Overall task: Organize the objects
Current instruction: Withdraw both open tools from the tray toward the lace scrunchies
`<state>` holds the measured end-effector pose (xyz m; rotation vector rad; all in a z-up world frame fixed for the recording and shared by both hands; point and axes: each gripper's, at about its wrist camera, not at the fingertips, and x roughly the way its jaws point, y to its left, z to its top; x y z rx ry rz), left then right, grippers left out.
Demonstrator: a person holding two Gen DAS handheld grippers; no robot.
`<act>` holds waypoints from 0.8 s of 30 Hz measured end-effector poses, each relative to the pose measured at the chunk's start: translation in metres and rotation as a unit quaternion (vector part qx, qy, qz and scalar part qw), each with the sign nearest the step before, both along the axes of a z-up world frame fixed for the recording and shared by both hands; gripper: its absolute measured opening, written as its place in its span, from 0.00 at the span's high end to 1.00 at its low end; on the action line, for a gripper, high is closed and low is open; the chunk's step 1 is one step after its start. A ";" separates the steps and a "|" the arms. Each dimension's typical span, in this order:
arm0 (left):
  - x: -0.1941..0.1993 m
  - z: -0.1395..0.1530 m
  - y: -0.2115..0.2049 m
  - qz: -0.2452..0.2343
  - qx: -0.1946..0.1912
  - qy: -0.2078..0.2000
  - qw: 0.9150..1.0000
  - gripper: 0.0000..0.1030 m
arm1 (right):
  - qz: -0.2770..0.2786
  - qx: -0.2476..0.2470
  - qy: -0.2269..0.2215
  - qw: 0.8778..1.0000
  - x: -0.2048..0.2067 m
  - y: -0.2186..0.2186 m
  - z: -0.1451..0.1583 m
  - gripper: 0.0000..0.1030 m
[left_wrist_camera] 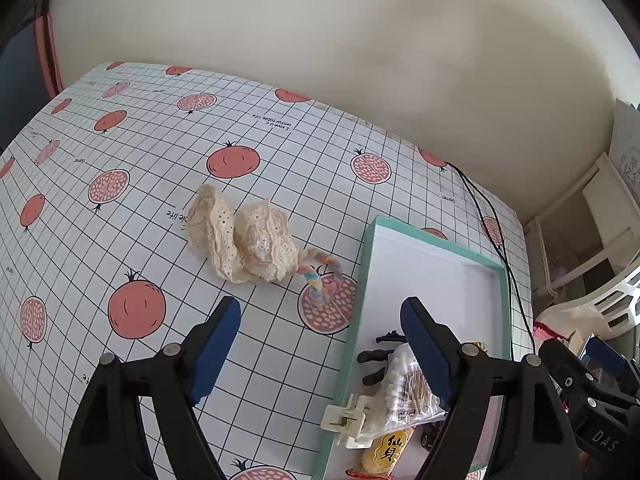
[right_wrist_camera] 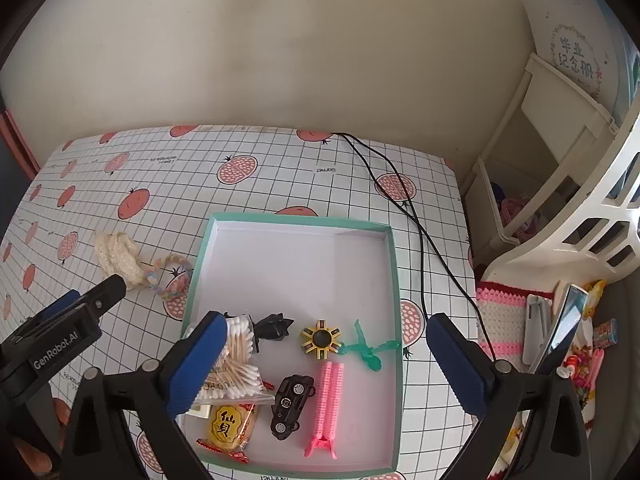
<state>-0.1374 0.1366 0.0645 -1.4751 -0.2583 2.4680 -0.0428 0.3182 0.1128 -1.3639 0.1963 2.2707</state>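
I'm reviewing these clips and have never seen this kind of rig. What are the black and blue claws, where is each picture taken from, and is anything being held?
The claws are two hand-held grippers, one in each of a person's hands, each carrying a fisheye camera that looks along its fingers. One picture comes from the left gripper, the other from the right gripper. Both stand open and hold nothing.

Below them is a table with a grid cloth printed with pomegranates. On it sits a shallow teal-rimmed box already holding a bag of cotton swabs, a snack packet, a toy car, a pink hair clip, a yellow spinner, a green figure and a black clip. Outside the box, to its left, lie a cream lace scrunchie and a pastel braided cord.
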 end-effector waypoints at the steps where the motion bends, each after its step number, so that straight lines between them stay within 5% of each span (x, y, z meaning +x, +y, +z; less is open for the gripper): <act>1: -0.001 -0.001 -0.001 0.003 -0.002 0.000 1.000 0.09 | 0.000 0.000 0.000 1.000 0.000 -0.001 0.000 0.01; 24: -0.024 -0.015 -0.040 0.047 -0.001 -0.031 0.998 0.05 | 0.020 0.001 -0.010 1.000 -0.015 -0.016 -0.011 0.00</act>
